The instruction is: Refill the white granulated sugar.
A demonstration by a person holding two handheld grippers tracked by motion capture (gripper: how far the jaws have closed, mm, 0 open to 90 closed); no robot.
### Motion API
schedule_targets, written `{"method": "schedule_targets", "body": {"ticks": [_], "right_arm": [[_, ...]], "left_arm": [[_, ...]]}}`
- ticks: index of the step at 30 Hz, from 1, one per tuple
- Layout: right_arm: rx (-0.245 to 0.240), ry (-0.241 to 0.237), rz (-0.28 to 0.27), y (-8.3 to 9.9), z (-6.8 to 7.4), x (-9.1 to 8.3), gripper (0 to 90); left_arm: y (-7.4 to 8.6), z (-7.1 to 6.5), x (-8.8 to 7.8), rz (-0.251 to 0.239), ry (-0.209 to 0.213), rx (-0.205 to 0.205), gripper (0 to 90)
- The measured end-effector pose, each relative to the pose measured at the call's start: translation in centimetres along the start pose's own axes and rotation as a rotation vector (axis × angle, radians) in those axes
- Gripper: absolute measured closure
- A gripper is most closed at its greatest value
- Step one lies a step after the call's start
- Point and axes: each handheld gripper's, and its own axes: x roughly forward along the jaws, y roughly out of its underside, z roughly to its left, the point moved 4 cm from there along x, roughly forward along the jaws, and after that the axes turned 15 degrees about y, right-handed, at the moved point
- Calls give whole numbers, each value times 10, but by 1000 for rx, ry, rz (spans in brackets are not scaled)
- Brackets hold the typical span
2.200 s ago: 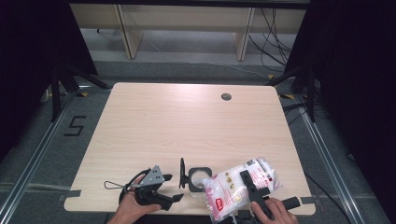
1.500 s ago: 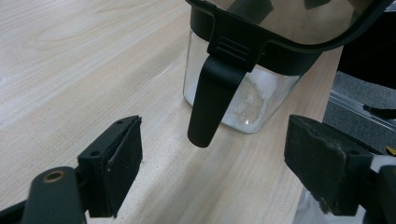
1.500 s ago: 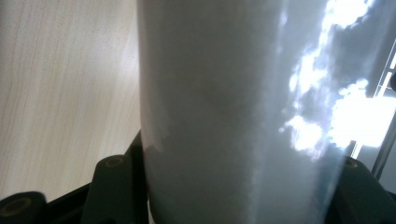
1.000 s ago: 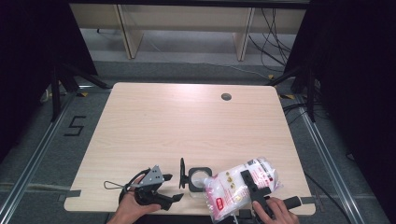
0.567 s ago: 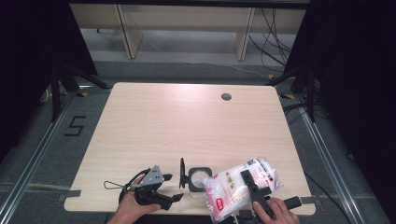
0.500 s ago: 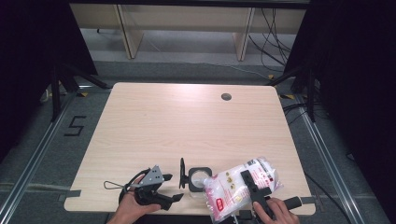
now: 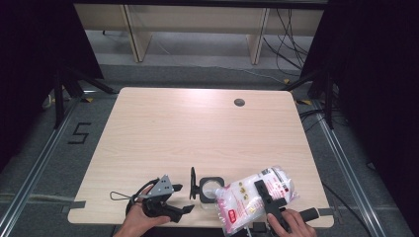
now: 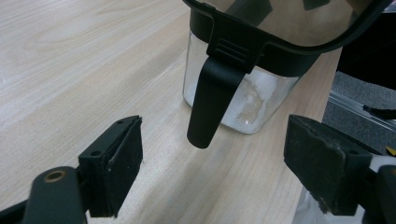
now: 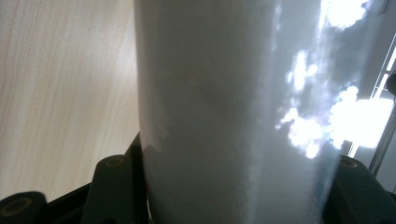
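A clear glass jar [image 7: 209, 190] with a black rim stands near the table's front edge, its hinged lid [image 7: 192, 182] swung up on the left. In the left gripper view the jar [image 8: 243, 100] holds a little white powder and its black clasp [image 8: 210, 105] hangs down. My left gripper [image 7: 182, 198] lies left of the jar, open and empty [image 8: 215, 163]. A clear plastic bag of white grains [image 7: 257, 197] with a red label is tilted toward the jar's mouth. My right gripper [image 7: 267, 202] is shut on the bag [image 9: 233, 93], which spans the gap between the jaws.
The light wooden table [image 7: 197, 128] has a round cable hole [image 7: 239, 102] at the back right. A thin wire loop [image 7: 117, 196] trails from the left gripper. Black stands and cables sit on the grey floor around the table.
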Motion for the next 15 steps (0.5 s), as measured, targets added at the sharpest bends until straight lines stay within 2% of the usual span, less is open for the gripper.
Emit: {"method": "schedule_targets", "body": {"ticks": [2, 5, 6, 9, 10, 11, 13, 15], "right_arm": [[10, 13, -1, 0, 1, 0, 446], [-7, 1, -1, 0, 0, 0, 446], [1, 14, -5, 0, 0, 0, 446], [-9, 0, 1, 0, 0, 0, 446], [16, -5, 15, 0, 2, -1, 446], [21, 16, 17, 0, 2, -1, 446], [-2, 16, 0, 0, 0, 0, 446], [0, 15, 4, 0, 0, -1, 446]], "left_arm": [[0, 0, 0, 0, 0, -1, 194], [0, 0, -1, -2, 3, 1, 194], [0, 0, 0, -7, 7, -3, 194], [0, 0, 0, -9, 7, -9, 194], [0, 0, 0, -8, 7, -4, 194], [0, 0, 0, -7, 8, -2, 194], [-1, 0, -1, -3, 4, -3, 194], [-1, 0, -1, -7, 9, 3, 194]]}}
